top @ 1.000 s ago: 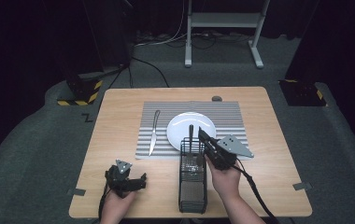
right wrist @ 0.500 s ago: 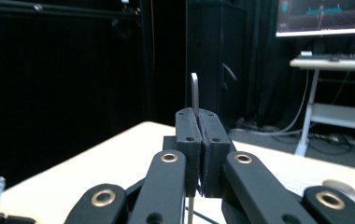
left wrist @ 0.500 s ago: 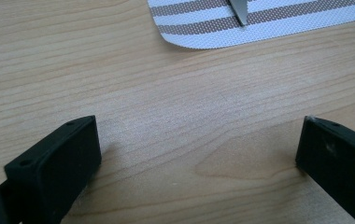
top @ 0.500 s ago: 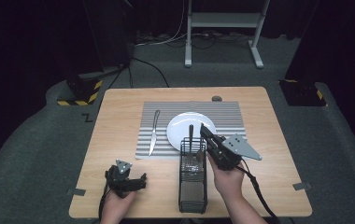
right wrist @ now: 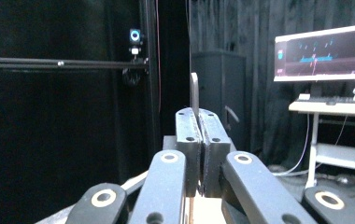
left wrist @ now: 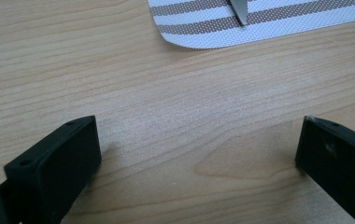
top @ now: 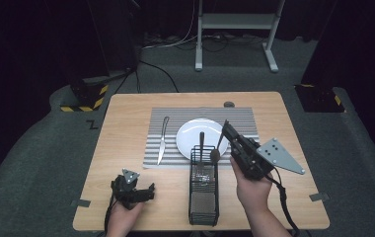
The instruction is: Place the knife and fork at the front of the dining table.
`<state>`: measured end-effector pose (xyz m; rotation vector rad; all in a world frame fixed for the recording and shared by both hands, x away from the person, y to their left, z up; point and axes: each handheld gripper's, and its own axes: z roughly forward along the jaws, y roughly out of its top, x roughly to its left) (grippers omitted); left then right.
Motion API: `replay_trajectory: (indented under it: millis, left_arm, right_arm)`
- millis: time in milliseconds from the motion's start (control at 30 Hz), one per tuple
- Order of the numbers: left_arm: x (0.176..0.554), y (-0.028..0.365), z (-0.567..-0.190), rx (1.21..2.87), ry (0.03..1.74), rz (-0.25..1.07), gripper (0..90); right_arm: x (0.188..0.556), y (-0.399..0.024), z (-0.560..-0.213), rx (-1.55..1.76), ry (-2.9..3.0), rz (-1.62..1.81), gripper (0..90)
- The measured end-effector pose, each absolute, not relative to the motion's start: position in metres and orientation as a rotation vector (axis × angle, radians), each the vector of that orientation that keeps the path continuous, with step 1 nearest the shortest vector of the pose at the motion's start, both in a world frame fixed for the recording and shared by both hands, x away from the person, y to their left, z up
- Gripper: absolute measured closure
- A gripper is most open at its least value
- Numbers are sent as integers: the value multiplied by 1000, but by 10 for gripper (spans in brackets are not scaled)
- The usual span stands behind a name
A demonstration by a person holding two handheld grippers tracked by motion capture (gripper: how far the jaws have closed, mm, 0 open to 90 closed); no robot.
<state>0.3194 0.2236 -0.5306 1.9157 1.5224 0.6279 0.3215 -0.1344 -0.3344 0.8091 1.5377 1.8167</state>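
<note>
Left tongs [top: 148, 190]: held low at the near left of the surface [top: 126, 123]; in the left gripper view the two black jaws are seen standing wide apart over bare wood, with nothing between them.
Wire caddy [top: 204, 192]: a tall black mesh basket set upright at the near middle of the surface, between the two hands; one dark utensil handle [top: 201, 145] is seen rising from its far end.
Right tongs [top: 225, 127]: raised above the surface just right of the caddy and tilted up and away from the person; the jaws are pressed together on a thin handle, as seen edge-on in the right gripper view.
Spoon [top: 217, 149]: clamped by its handle in the right tongs, its dark bowl hung downward just above the far rim of the caddy, beside the standing handle; whether it touches the rim cannot be told.
Striped mat [top: 175, 143]: laid flat across the middle of the surface, beyond the caddy.
Plate [top: 195, 136]: white and round, placed on the mat directly behind the caddy.
Knife [top: 162, 140]: laid lengthwise on the mat's left part, well apart from the plate.
Small dark object [top: 229, 104]: seen at the far edge of the surface, beyond the mat.
</note>
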Motion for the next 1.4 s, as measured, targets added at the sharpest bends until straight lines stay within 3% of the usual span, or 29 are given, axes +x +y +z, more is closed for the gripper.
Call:
replay_trajectory:
  millis: [467,900,1400]
  left_arm:
    - [319,224,-531,1916,1524,631,3]
    - [320,223,-531,1916,1522,629,1]
    - [320,223,-531,1916,1521,629,1]
  right_arm:
    - [314,-169,-328,829,1478,1716,888]
    - [354,-204,-399,1016,1558,1554,889]
    - [391,-195,-434,1095,1641,1485,889]
